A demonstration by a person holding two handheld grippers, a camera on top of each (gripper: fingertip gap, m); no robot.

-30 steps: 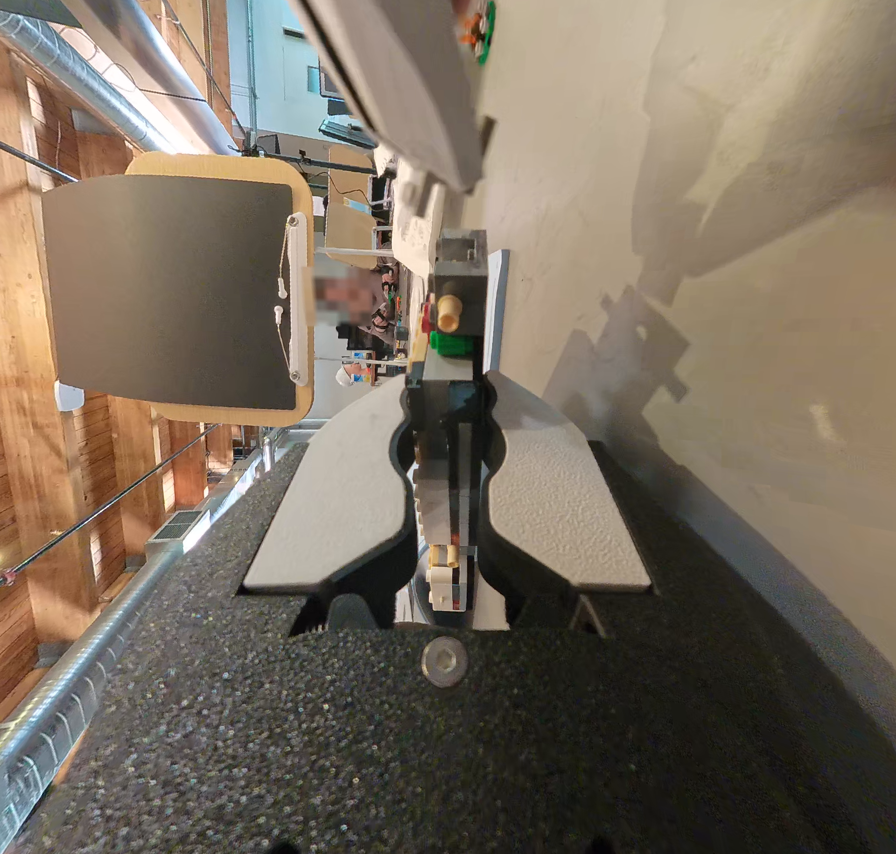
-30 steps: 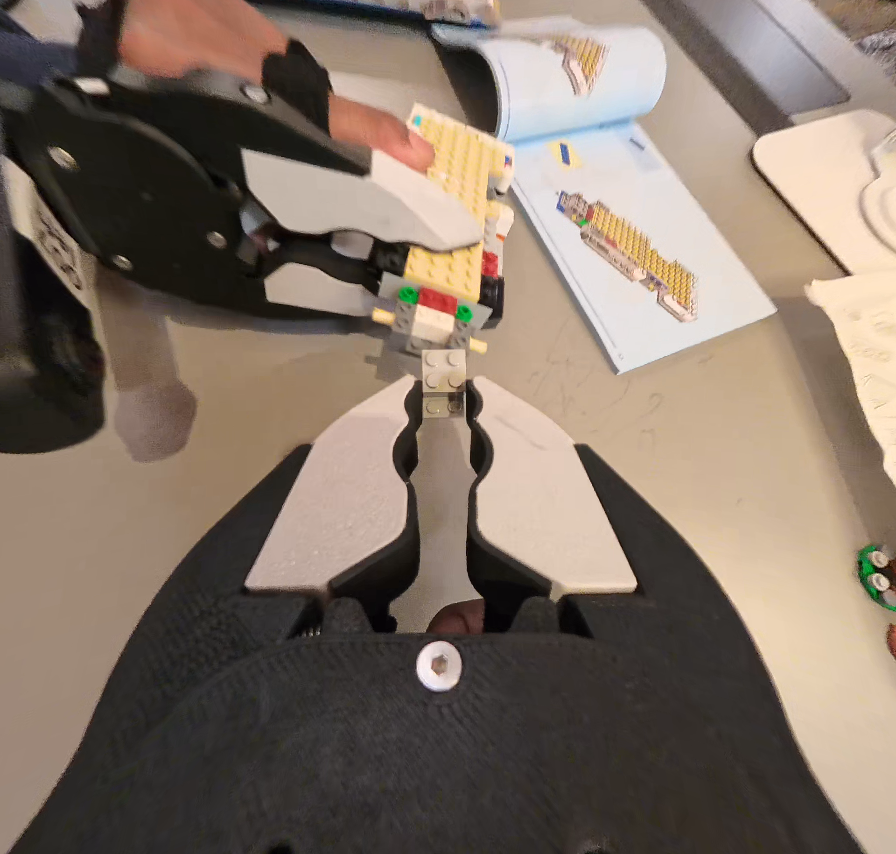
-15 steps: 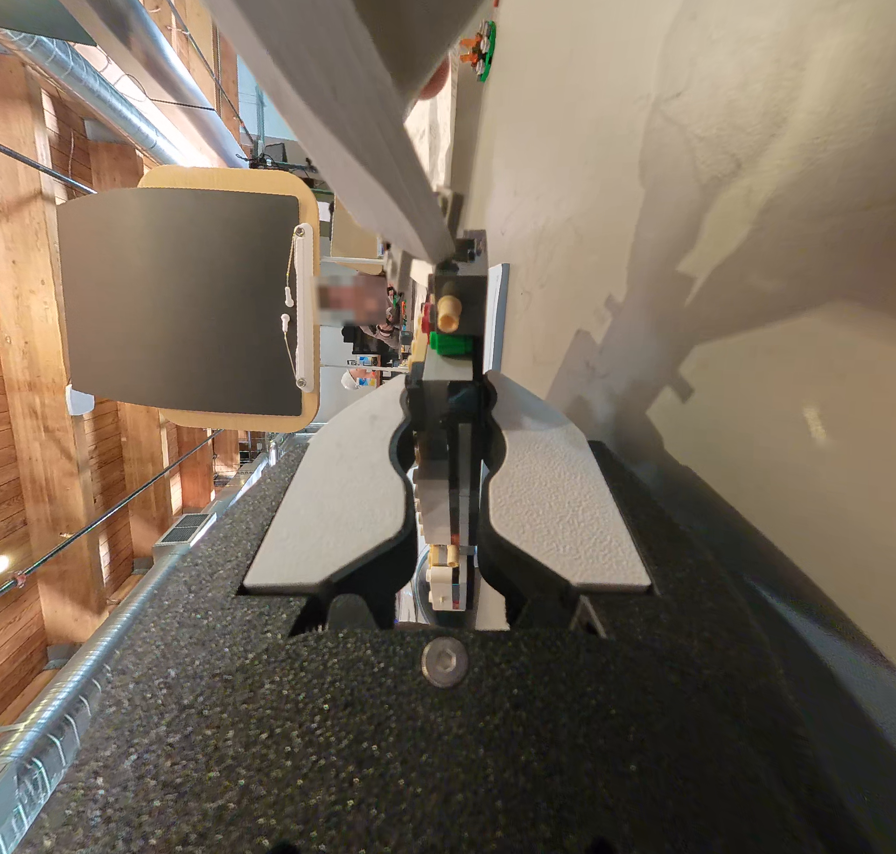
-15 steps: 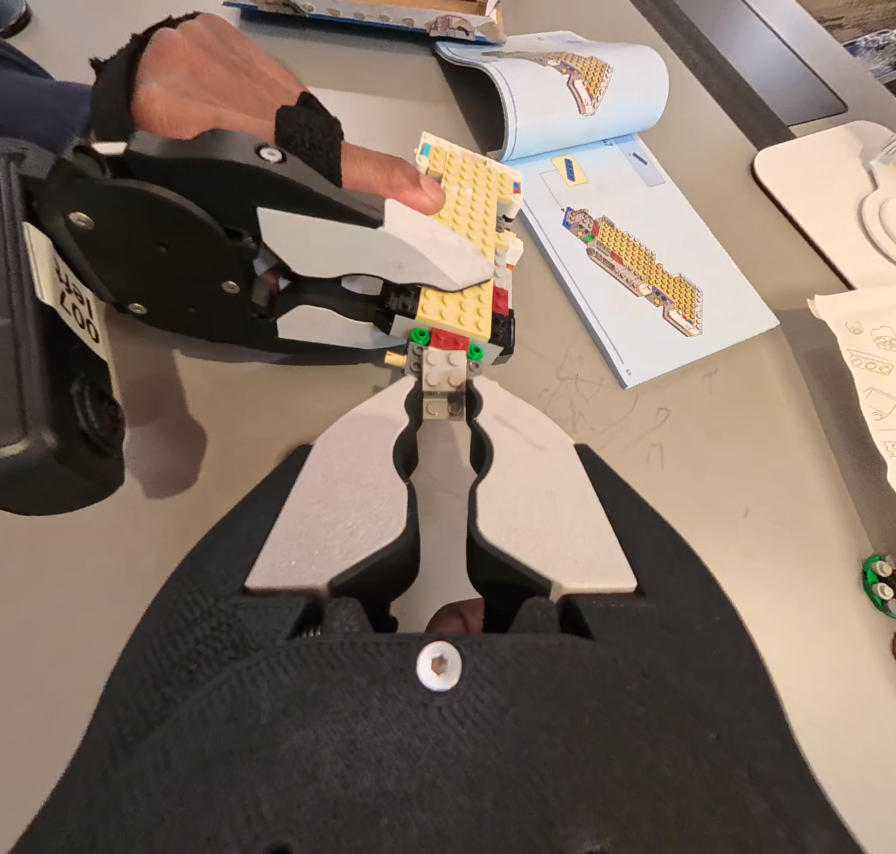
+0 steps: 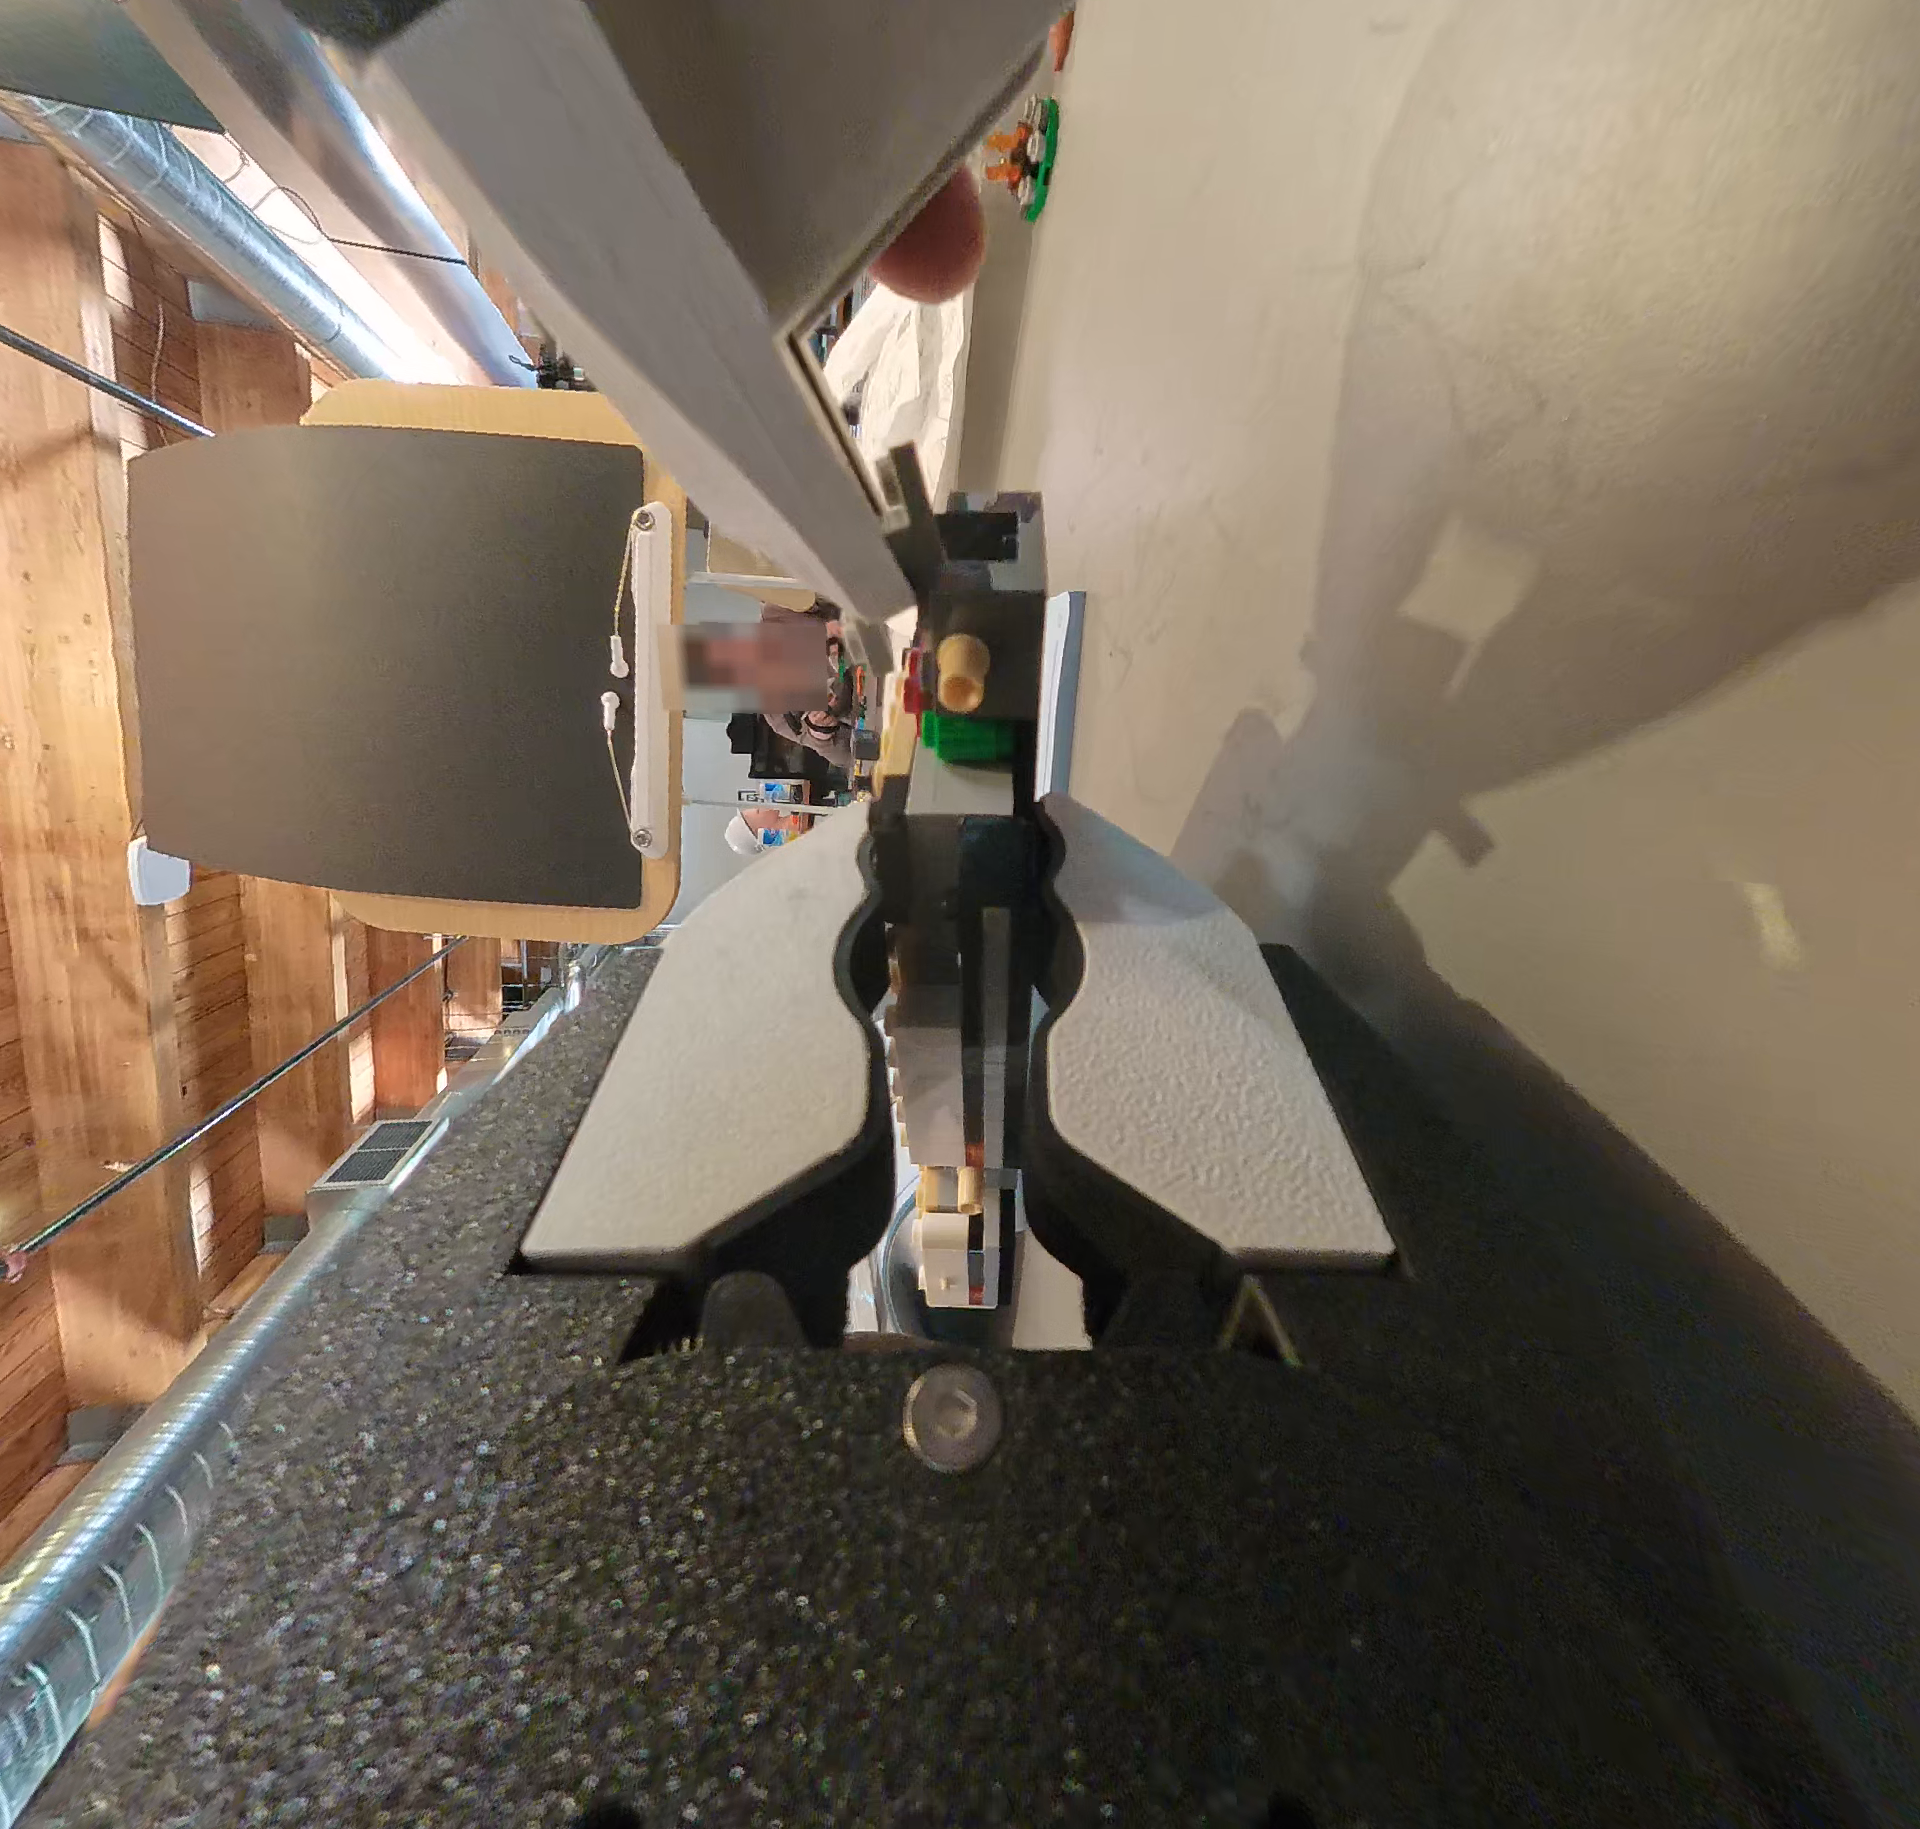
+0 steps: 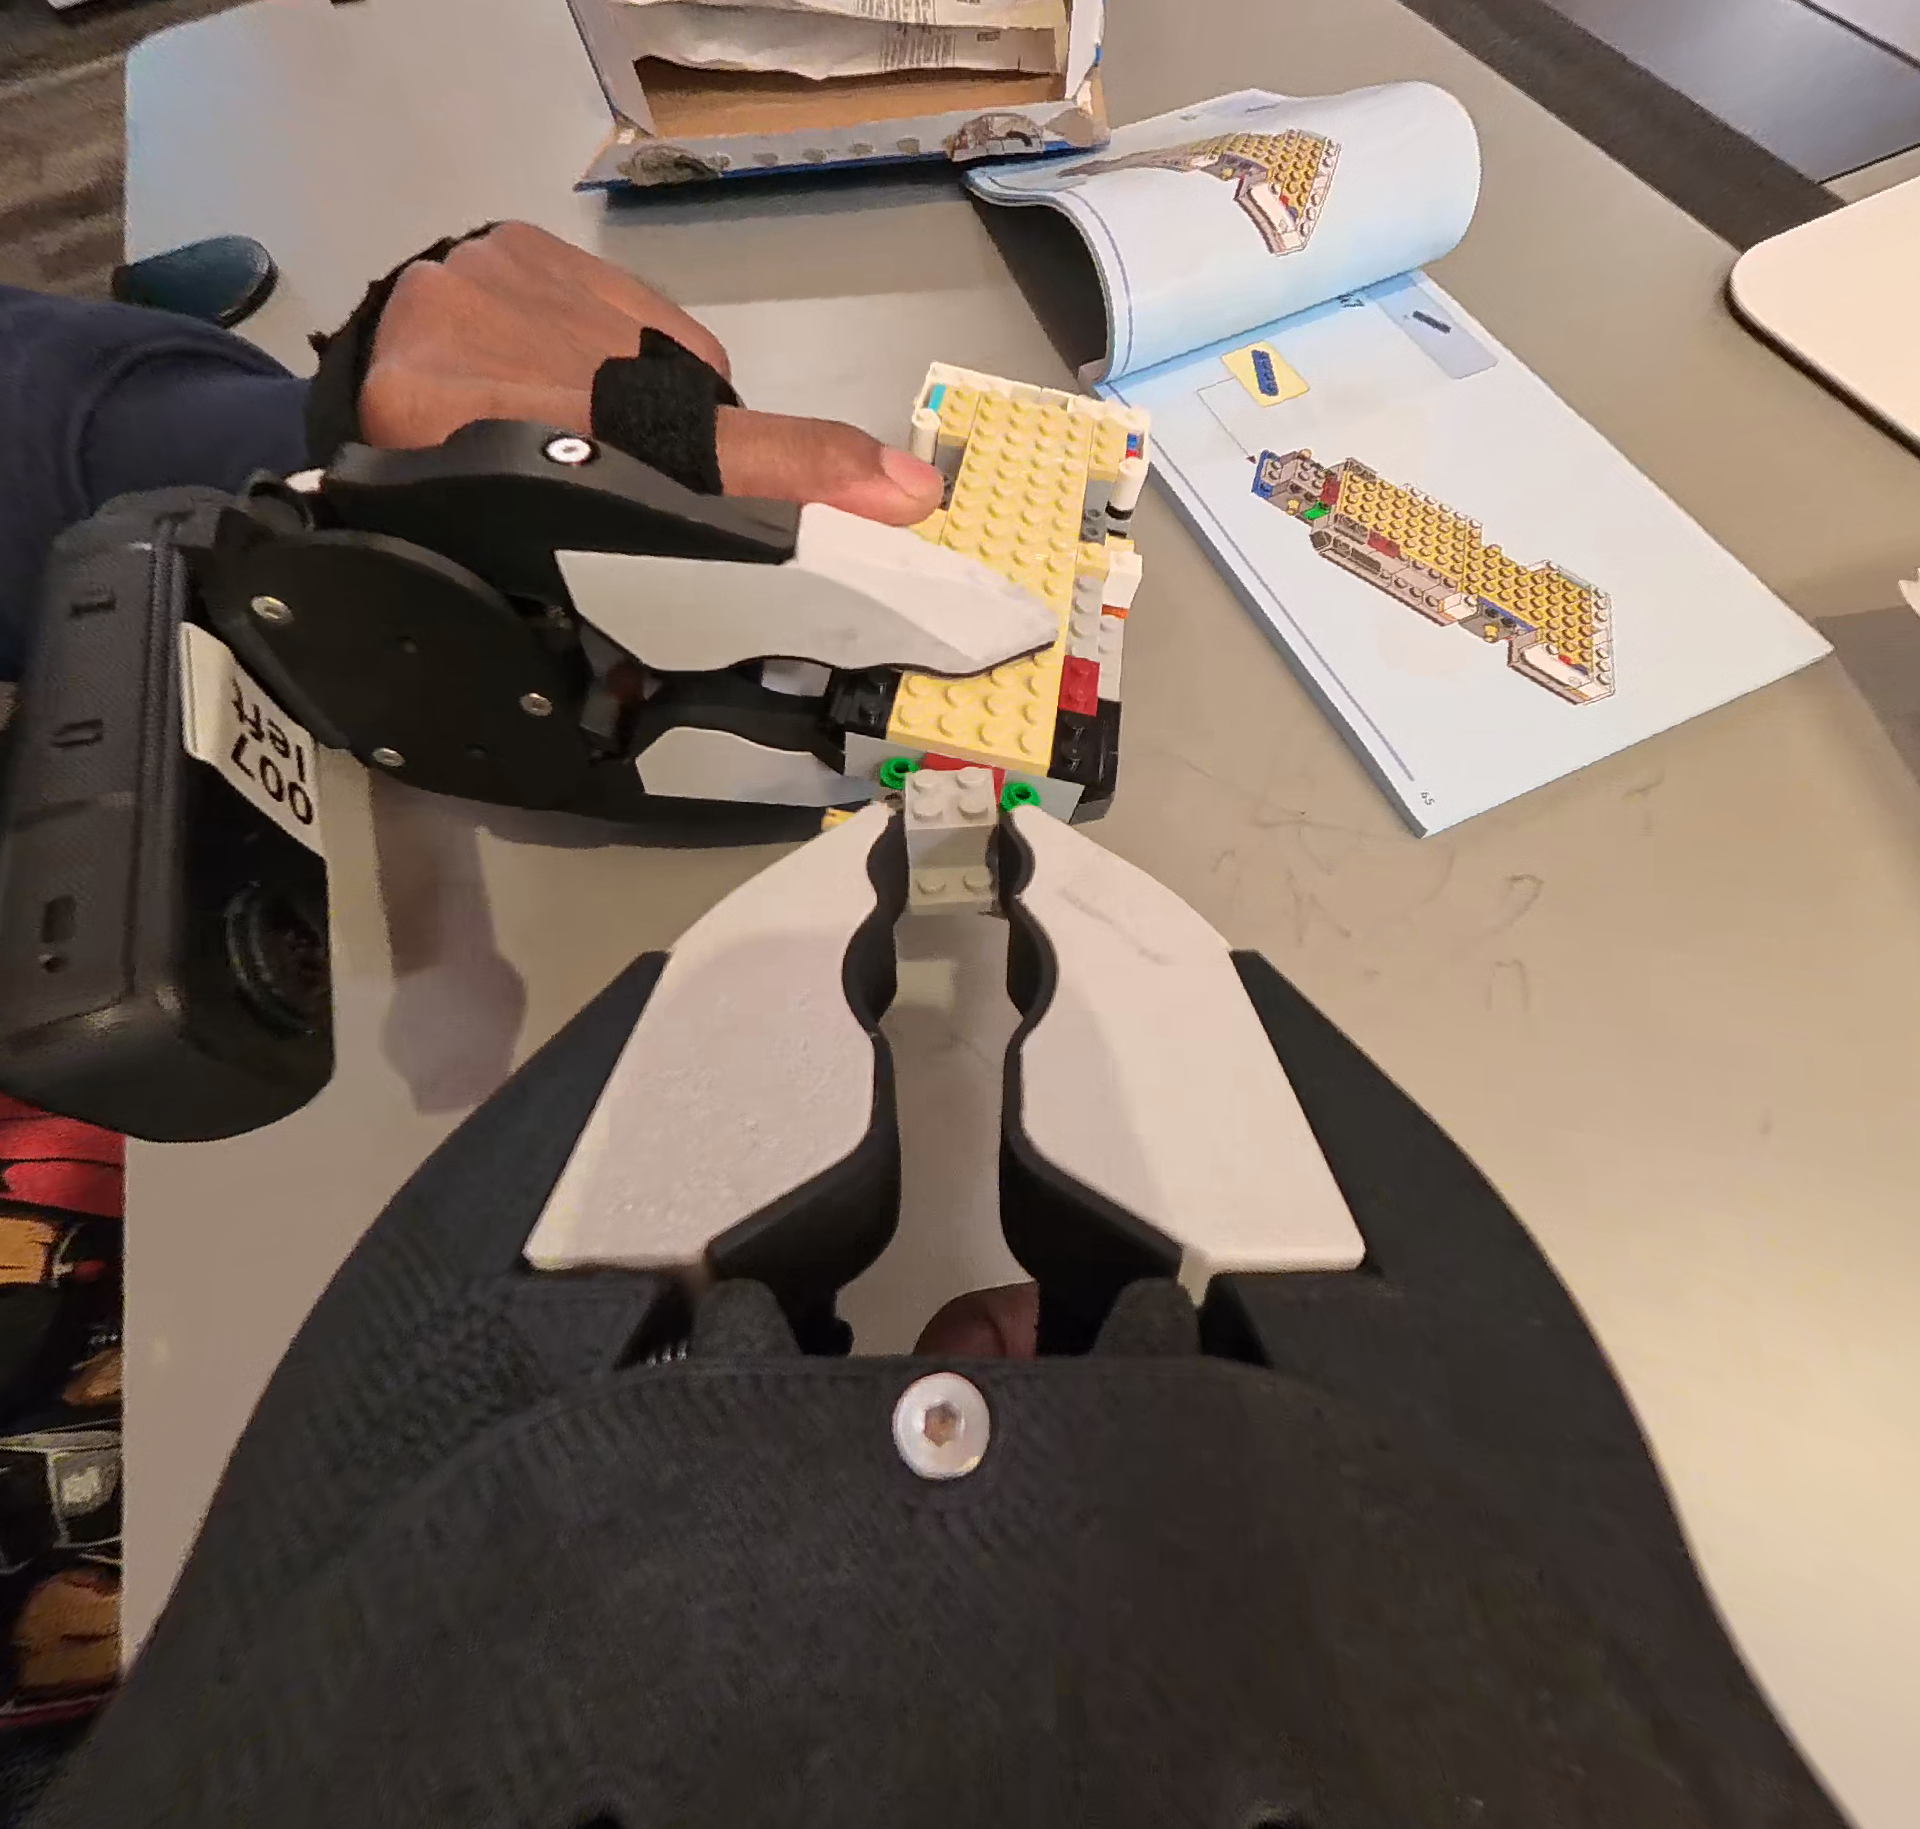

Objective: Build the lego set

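Two handheld claws meet over a grey table (image 6: 1455,1104). The right claw (image 6: 951,849) is clamped on a small grey brick piece (image 6: 948,823), both pads pressed against its sides, its studded front end touching the near edge of a brick model (image 6: 1023,574) just ahead of the fingertips, between two green studs. The left claw (image 6: 940,709) comes in from the left of the right claw and grips that model, a build topped with tan studded plates over black, red, white and grey bricks; one grey finger (image 6: 831,605) lies across the tan top and the other (image 6: 727,777) runs under the model. A hand (image 6: 540,366) in a black fingerless glove works the left claw, one fingertip resting on the tan plates. From the left claw's own camera, the model (image 5: 961,1000) fills the gap between its fingers, with a tan peg and a green brick at the far end. Beyond and to the right of the right claw lies an open light-blue instruction booklet (image 6: 1403,491); farther ahead sits a torn cardboard box (image 6: 852,44) holding paper.
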